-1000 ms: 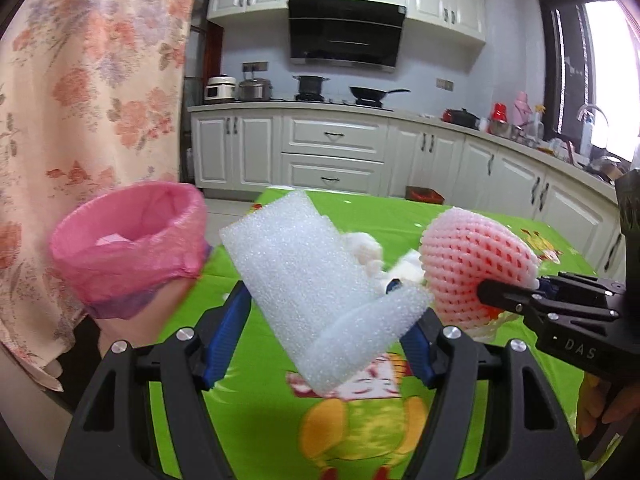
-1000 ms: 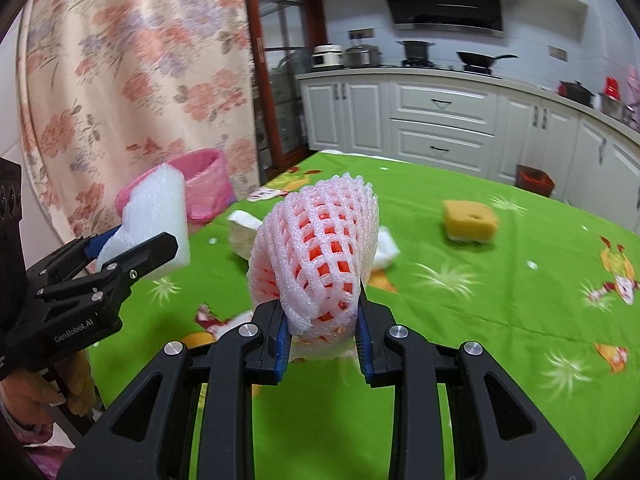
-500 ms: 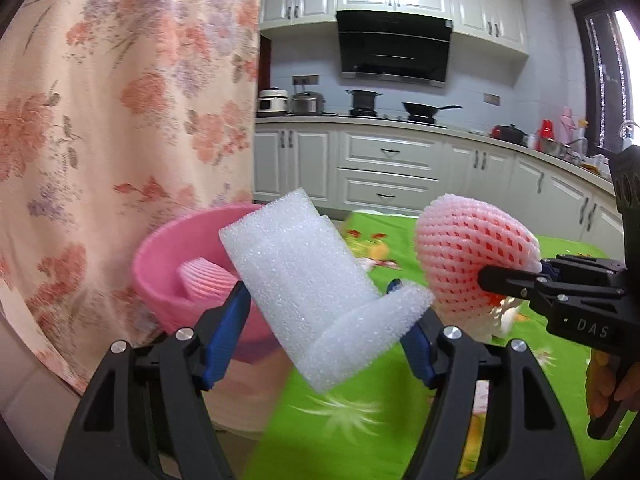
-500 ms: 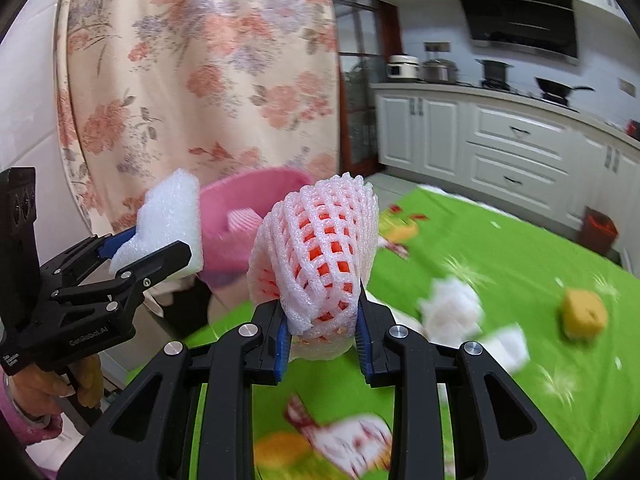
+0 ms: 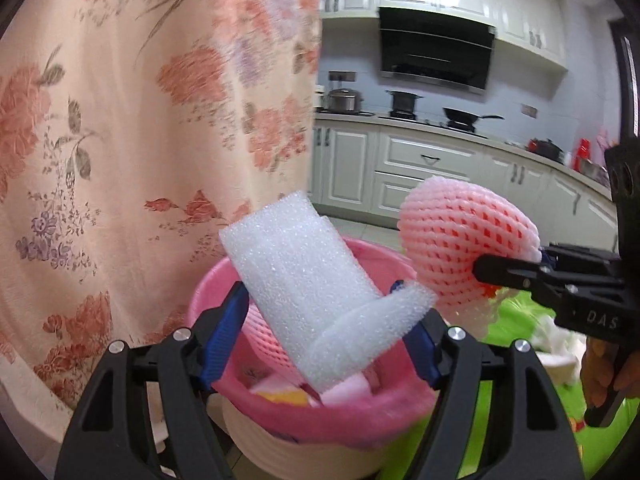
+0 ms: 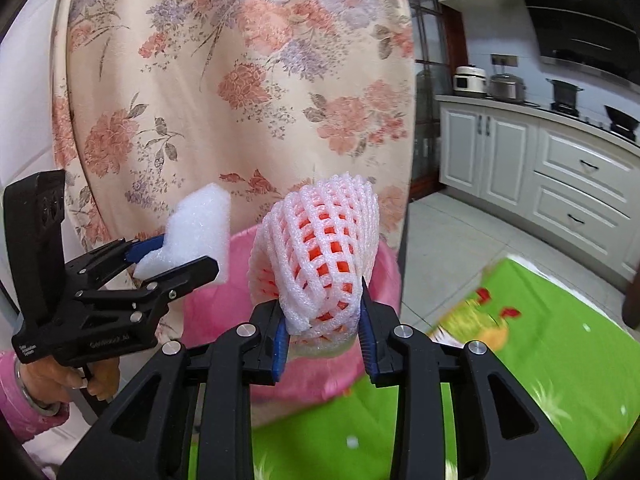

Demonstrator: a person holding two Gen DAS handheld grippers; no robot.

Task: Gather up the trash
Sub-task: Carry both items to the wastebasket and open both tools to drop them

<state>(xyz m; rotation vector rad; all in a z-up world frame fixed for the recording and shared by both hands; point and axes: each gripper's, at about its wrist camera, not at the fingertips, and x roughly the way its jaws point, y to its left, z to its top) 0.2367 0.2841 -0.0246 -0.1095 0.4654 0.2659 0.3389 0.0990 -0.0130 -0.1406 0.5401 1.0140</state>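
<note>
A curled white foam sheet (image 5: 304,276) sits between the blue pads of my left gripper (image 5: 320,300), which still touch it while the jaws are opening. It hangs just over the pink-lined trash bin (image 5: 304,412), which holds a pink net and other scraps. My right gripper (image 6: 322,320) has its pads on a pink foam fruit net (image 6: 320,248), and its jaws are opening too. The net (image 5: 460,236) hovers by the bin's right rim. In the right wrist view, the left gripper (image 6: 172,264) and its foam (image 6: 196,228) are at the left, over the bin (image 6: 224,304).
A floral curtain (image 5: 140,140) hangs close behind the bin. The table with its green cloth (image 6: 540,352) lies to the right, with white scraps (image 5: 556,340) on it. White kitchen cabinets (image 6: 560,172) line the far wall. A hand (image 6: 60,376) grips the left tool.
Both grippers have swung left from over the table to the bin, each carrying its piece. The bin now sits right under the left gripper, and the curtain fills the background.
</note>
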